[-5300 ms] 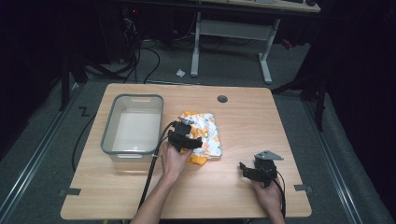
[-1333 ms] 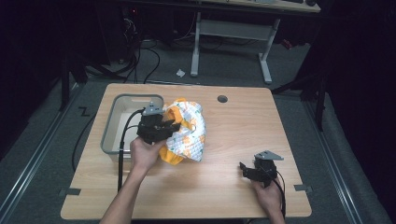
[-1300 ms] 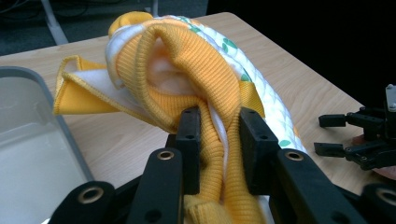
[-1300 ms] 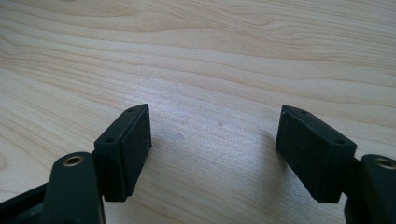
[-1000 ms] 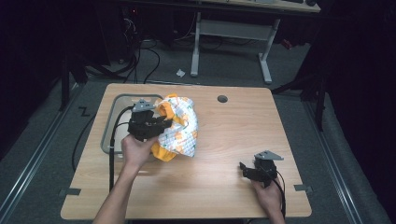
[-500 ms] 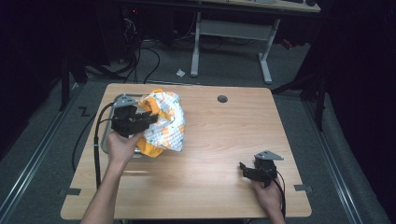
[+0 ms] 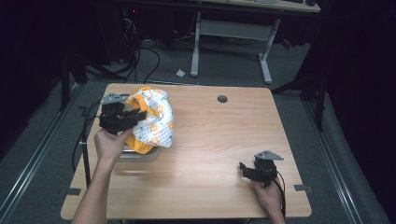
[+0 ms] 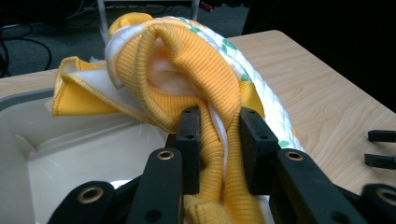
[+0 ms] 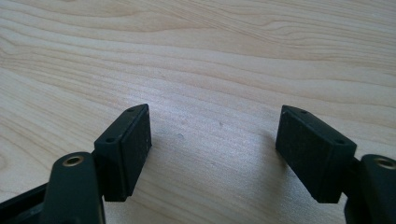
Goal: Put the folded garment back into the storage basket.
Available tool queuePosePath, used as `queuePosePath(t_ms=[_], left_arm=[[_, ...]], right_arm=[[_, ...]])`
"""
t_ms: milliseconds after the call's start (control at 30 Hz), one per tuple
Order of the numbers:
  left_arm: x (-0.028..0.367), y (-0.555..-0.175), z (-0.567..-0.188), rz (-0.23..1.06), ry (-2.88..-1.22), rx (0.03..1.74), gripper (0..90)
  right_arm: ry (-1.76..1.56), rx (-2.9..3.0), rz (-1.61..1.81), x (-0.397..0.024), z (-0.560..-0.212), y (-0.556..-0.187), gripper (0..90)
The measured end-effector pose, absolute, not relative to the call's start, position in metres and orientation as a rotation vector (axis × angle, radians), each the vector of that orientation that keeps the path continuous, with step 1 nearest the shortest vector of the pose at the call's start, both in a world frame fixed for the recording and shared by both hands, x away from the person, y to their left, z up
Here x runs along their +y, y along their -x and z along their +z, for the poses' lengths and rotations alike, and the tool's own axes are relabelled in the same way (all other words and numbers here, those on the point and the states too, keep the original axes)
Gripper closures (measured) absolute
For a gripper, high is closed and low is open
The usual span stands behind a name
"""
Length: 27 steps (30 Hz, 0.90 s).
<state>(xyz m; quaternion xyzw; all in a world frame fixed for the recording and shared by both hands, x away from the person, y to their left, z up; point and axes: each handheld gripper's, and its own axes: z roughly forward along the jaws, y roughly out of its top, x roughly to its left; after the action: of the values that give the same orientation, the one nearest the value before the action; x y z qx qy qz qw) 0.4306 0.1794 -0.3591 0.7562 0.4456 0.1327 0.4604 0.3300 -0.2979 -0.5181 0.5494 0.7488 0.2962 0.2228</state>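
My left gripper [image 7: 135, 116] [image 8: 219, 149] is shut on an orange and white patterned garment [image 7: 154, 119] [image 8: 187, 74], which is bunched up and hangs over the clear plastic bin [image 7: 140, 155] [image 8: 70, 154] at the table's left side. The ribbed orange cuff is pinched between the jaws. Near the table's front right, my right gripper [image 7: 250, 169] [image 9: 215, 149] rests low over the bare wood with its jaws open and nothing between them.
The wooden table [image 7: 219, 140] has a round cable hole [image 7: 222, 99] at the back. A cable [image 7: 84, 140] trails from the left gripper off the table's left edge. A desk frame [image 7: 233, 32] stands on the floor behind.
The left gripper has carried the garment leftward from the table's middle, lifted it, and now holds it over the bin. The right gripper has stayed in place.
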Motion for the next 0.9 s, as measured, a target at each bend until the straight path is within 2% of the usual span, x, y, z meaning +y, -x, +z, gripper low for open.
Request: queuePosePath(t_ms=[600, 900], left_arm=[[0.204, -0.446, -0.378, 0.323, -1.866, 1.195, 71.8], [0.204, -0.456, -0.392, 0.334, -1.918, 1.229, 71.7]], right_arm=[[-1.517, 2.068, 0.818, -0.298, -0.518, -0.330, 27.0], [-1.517, 2.068, 0.818, -0.298, -0.518, -0.330, 26.9]])
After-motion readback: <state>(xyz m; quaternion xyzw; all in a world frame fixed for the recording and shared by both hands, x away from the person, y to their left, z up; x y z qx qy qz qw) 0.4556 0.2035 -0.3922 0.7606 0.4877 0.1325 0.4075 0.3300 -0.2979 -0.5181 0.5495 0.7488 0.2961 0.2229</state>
